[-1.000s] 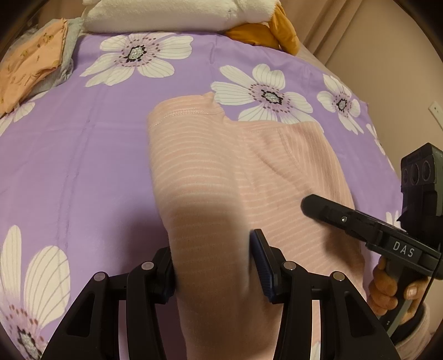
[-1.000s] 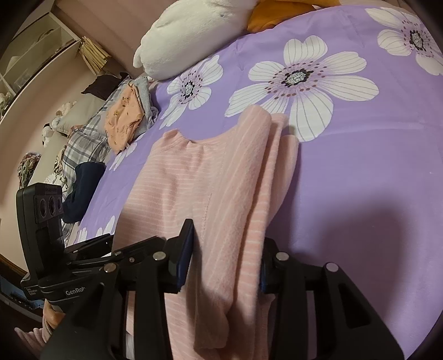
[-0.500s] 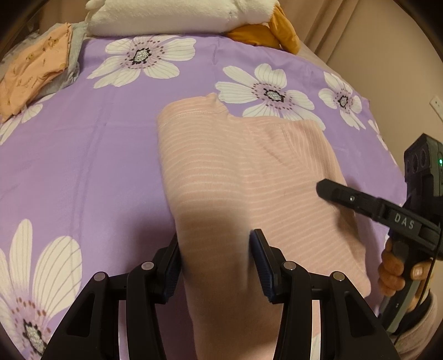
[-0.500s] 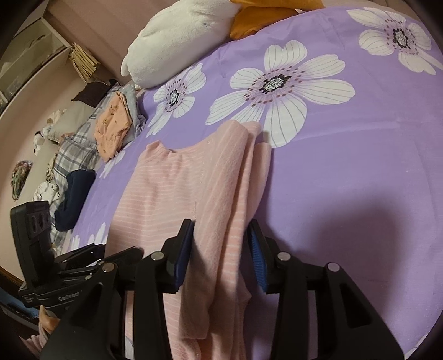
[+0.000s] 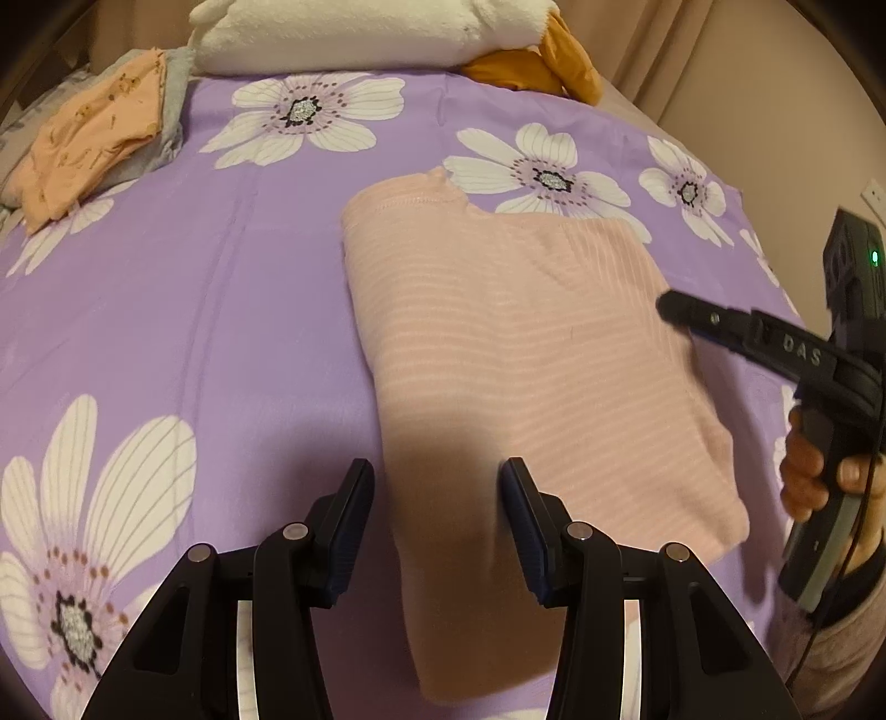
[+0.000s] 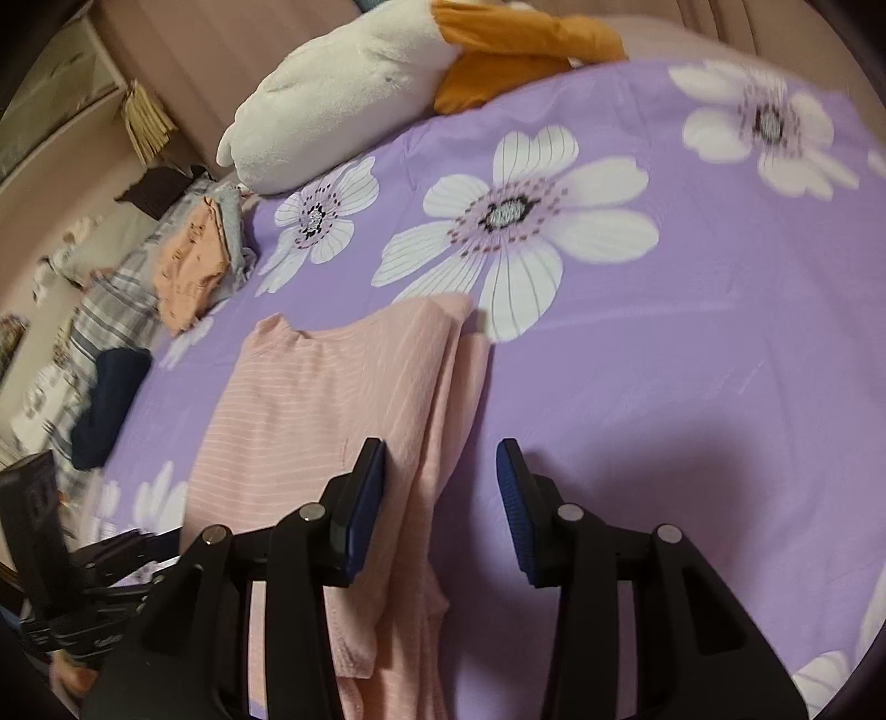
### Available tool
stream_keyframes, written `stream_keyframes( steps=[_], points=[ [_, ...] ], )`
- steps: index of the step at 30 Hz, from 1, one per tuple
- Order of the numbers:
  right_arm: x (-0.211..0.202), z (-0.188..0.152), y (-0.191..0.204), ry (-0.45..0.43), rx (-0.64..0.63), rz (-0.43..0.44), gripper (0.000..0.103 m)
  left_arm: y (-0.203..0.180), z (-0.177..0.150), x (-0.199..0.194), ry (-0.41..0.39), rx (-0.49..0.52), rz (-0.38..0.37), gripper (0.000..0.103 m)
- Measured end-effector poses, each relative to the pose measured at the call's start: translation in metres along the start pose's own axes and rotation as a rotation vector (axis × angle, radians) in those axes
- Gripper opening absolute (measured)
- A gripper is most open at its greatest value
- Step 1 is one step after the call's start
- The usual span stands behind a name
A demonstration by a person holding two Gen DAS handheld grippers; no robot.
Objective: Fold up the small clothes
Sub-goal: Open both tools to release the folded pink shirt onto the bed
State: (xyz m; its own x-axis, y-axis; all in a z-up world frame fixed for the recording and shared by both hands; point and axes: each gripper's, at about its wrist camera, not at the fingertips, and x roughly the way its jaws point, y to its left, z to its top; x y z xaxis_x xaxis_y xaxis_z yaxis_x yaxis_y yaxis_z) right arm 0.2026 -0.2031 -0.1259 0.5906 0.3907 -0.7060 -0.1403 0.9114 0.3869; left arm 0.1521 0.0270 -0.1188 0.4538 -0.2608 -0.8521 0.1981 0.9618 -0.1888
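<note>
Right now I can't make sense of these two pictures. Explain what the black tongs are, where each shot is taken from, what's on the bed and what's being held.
There is no robot here. A person holds a pair of hand-held tongs in each hand, with a camera on each looking along its two fingers. One picture is from the left tongs, with the right hand visible at its edge; the other is from the right tongs. On the purple flowered bedspread lies a pink striped top, partly folded. Farther back are an orange garment on a pile of clothes and a white plush toy. Both tongs stand open over the near end of the top, holding nothing.
</note>
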Motion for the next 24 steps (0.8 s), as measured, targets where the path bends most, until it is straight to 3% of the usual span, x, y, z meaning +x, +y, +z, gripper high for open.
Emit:
stream_keyframes(
  steps=[7,11,14,20,24],
  points=[
    [-0.009,0.012,0.010,-0.060,-0.067,-0.099,0.031,-0.003,-0.013,-0.007,0.016,0.004,0.022,0.047],
    [-0.017,0.018,0.019,-0.089,-0.092,0.001,0.029,-0.004,-0.020,-0.006,0.030,-0.002,0.029,0.047],
    [-0.011,0.016,0.026,-0.059,-0.120,0.040,0.026,-0.004,-0.023,-0.004,0.039,-0.012,0.026,0.047],
    [0.022,0.012,0.020,0.049,-0.109,-0.065,0.022,-0.003,-0.026,-0.004,0.046,-0.024,0.020,0.047],
    [0.020,0.011,0.013,0.057,-0.076,-0.061,0.022,-0.004,-0.026,-0.005,0.047,-0.024,0.025,0.047]
  ],
)
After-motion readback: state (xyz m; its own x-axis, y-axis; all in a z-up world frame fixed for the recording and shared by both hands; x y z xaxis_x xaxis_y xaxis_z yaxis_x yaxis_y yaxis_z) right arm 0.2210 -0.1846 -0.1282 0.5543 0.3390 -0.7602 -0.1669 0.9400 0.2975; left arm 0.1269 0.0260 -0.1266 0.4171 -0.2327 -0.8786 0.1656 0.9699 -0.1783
